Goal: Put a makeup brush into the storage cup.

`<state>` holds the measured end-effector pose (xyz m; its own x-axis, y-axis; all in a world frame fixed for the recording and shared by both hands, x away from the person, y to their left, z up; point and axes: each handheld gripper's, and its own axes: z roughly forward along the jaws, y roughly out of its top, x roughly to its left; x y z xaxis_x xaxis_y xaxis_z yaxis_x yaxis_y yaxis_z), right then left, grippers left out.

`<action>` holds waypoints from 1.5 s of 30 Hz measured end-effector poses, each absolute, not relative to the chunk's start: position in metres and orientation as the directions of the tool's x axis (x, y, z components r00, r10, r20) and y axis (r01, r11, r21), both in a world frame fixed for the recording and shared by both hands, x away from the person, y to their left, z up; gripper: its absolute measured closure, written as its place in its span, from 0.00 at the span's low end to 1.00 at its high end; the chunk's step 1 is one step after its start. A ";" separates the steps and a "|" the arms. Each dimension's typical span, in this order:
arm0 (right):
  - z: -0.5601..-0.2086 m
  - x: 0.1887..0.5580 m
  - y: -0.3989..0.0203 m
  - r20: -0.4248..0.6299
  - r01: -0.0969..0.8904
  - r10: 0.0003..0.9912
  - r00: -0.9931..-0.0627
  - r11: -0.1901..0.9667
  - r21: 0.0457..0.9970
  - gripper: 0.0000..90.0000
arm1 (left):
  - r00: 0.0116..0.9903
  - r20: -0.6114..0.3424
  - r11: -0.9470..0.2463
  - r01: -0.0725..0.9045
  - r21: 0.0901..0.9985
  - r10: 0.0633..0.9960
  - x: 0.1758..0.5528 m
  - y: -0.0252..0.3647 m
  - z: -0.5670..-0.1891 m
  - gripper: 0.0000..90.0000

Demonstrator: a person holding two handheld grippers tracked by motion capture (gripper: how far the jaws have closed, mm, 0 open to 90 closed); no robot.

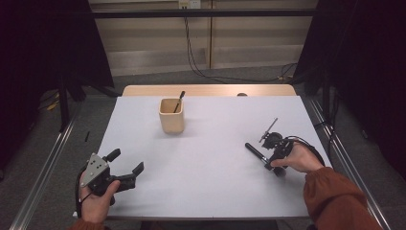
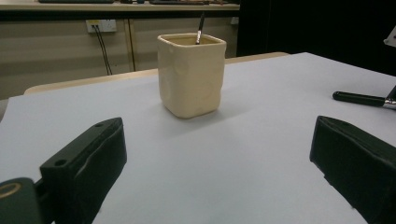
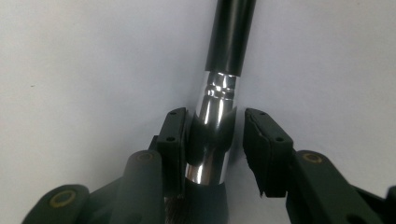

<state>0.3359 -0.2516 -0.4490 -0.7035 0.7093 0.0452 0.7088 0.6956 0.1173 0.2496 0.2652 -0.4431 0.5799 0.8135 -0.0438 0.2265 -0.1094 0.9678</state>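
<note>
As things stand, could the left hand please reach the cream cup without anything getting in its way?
Probably yes: the left tongs stand open and hold nothing, and bare white table lies between them and the cup.

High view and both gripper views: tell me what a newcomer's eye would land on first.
The cream cup stands far on the white table with a thin brush in it. At right, the right gripper straddles a black brush lying flat. The left gripper waits open at near left.
</note>
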 end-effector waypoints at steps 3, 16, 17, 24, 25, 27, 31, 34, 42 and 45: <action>-0.448 0.336 -0.249 0.038 0.719 0.720 -0.693 0.687 0.106 0.77 | 0.581 -0.043 -0.111 0.227 0.968 0.813 0.250 0.265 -0.443 0.04; -0.448 0.337 -0.249 0.039 0.731 0.732 -0.680 0.674 0.106 0.79 | 0.581 -0.038 -0.116 0.226 0.967 0.813 0.250 0.265 -0.443 0.04; -0.448 0.337 -0.250 0.039 0.730 0.731 -0.681 0.675 0.105 0.79 | 0.581 -0.039 -0.115 0.227 0.967 0.813 0.250 0.265 -0.444 0.04; -0.446 0.337 -0.253 0.071 0.756 0.753 -0.654 0.645 0.115 0.79 | 0.579 -0.035 -0.118 0.225 0.967 0.815 0.250 0.265 -0.444 0.04; -0.446 0.337 -0.253 0.071 0.756 0.753 -0.654 0.645 0.115 0.79 | 0.579 -0.035 -0.118 0.225 0.967 0.815 0.250 0.265 -0.444 0.04; -0.445 0.336 -0.254 0.075 0.757 0.754 -0.652 0.643 0.118 0.79 | 0.576 -0.040 -0.112 0.225 0.968 0.816 0.250 0.264 -0.444 0.04; -0.438 0.333 -0.259 0.082 0.770 0.770 -0.632 0.613 0.177 0.79 | 0.577 -0.032 -0.124 0.229 0.966 0.816 0.251 0.264 -0.444 0.04; -0.436 0.333 -0.265 0.090 0.784 0.786 -0.612 0.586 0.207 0.79 | 0.577 -0.037 -0.121 0.233 0.965 0.816 0.251 0.264 -0.445 0.04; -0.430 0.326 -0.274 0.110 0.781 0.797 -0.594 0.539 0.315 0.79 | 0.570 -0.037 -0.119 0.234 0.965 0.821 0.251 0.266 -0.444 0.04; -0.427 0.323 -0.275 0.112 0.773 0.799 -0.590 0.521 0.361 0.79 | 0.569 -0.043 -0.110 0.232 0.967 0.821 0.251 0.266 -0.444 0.04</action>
